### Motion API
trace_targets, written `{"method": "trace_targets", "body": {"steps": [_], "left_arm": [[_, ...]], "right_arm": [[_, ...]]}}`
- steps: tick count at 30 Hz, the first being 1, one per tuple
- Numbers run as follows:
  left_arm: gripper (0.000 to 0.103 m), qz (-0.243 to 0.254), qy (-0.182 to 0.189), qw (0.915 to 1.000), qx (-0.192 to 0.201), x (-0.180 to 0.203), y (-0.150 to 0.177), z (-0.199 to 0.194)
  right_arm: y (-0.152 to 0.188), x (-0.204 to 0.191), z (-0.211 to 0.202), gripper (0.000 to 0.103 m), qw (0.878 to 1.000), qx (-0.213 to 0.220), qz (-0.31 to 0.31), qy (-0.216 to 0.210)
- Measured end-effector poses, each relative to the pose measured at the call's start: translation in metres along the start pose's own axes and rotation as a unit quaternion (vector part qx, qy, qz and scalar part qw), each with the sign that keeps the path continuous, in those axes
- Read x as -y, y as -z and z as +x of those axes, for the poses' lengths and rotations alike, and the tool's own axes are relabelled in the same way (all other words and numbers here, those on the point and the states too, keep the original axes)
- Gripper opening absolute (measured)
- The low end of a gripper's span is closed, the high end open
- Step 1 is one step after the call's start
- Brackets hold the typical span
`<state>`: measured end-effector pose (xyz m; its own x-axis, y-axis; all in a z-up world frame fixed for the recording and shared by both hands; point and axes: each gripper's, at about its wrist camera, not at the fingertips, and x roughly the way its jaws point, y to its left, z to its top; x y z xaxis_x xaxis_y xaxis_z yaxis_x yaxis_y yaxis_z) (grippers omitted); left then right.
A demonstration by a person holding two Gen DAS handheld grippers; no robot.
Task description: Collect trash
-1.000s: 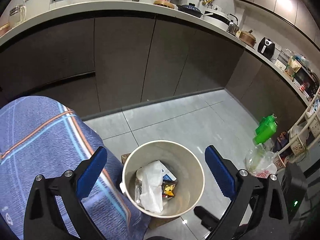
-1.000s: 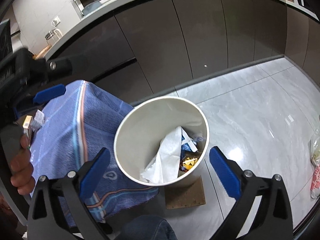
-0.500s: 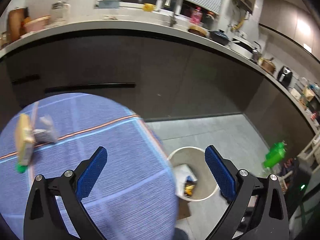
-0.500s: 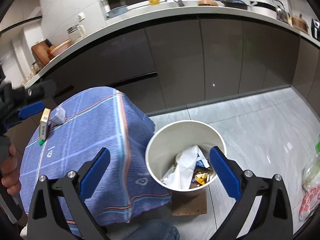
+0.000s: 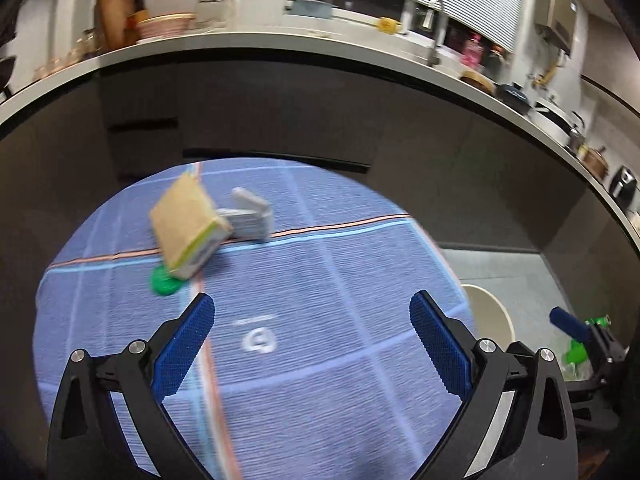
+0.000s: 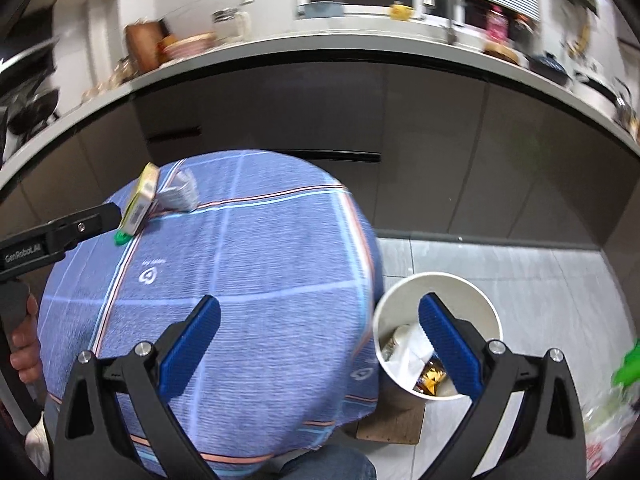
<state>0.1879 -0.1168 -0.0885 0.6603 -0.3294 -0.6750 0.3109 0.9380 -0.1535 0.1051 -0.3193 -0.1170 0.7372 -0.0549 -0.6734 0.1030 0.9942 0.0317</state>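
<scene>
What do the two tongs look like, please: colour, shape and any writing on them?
Both tongs, left and right, have black angular frames with silver bolts at the joints. Each ends in two flat fingers covered with blue ribbed pads. In the right wrist view, the left tongs' black arm shows white lettering that reads about "GenRobot.AI". No cables or sleeves can be seen.

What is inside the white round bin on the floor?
The white round bin holds crumpled white paper and a yellow-brown snack wrapper; the right gripper's finger covers part, and deeper contents are hidden.
</scene>
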Motion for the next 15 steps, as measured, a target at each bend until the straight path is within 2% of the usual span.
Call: {"method": "trace_targets", "body": {"steps": [6, 10, 12, 15], "left_arm": [[0.094, -0.043, -0.035, 0.9985, -0.003, -0.058, 0.004, -0.003], [0.094, -0.061, -0.056, 0.9966, -0.003, -0.093, 0.008, -0.007], [0.094, -0.071, -0.061, 0.9956, -0.006, -0.112, 0.009, -0.007], [0.094, -0.077, -0.058, 0.9953, -0.010, -0.132, 0.007, -0.005]], "right_arm": [[-0.011, -0.043, 0.010, 0.100, 0.998, -0.004, -0.056, -0.006], [-0.025, -0.065, 0.017, 0.100, 0.997, 0.014, -0.068, -0.013], [-0.034, -0.070, 0.020, 0.100, 0.998, 0.021, -0.060, -0.027], [-0.048, -0.079, 0.030, 0.100, 0.996, 0.038, -0.041, -0.072]]}}
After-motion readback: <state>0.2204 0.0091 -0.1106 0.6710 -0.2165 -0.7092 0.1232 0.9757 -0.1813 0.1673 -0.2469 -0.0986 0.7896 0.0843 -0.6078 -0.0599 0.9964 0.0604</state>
